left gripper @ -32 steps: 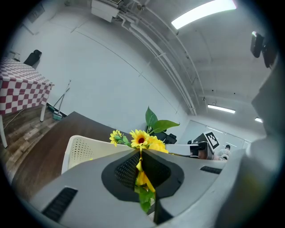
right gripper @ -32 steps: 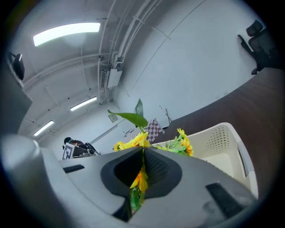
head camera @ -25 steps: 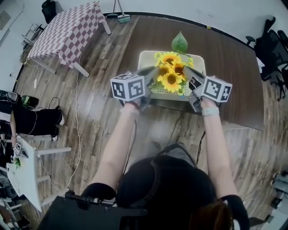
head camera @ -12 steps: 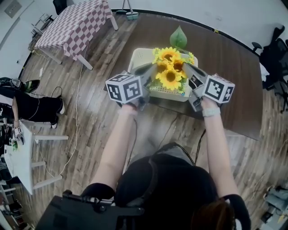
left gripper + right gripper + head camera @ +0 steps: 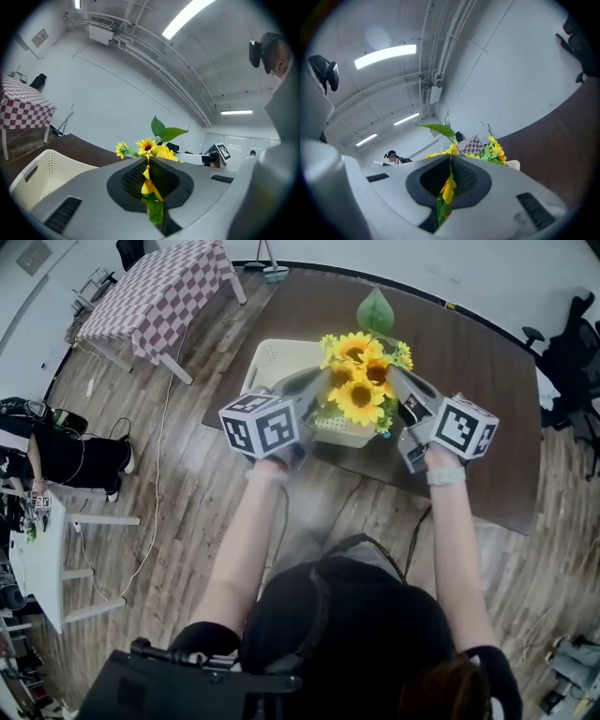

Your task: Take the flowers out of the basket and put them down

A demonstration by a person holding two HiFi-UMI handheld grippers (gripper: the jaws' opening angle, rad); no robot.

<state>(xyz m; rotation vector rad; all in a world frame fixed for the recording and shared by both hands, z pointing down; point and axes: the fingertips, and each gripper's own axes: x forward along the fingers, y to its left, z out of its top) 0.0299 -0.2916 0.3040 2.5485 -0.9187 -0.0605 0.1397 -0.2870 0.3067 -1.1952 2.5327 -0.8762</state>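
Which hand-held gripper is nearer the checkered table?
Left. The left hand-held gripper grips the flowers on the side toward the checkered table; the right hand-held gripper grips them on the far side.

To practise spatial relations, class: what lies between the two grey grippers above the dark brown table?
A bunch of yellow sunflowers with green leaves, pinched by the left gripper and right gripper; the head view shows it.

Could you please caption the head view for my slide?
The left hand-held gripper and right hand-held gripper hold sunflowers above the basket.
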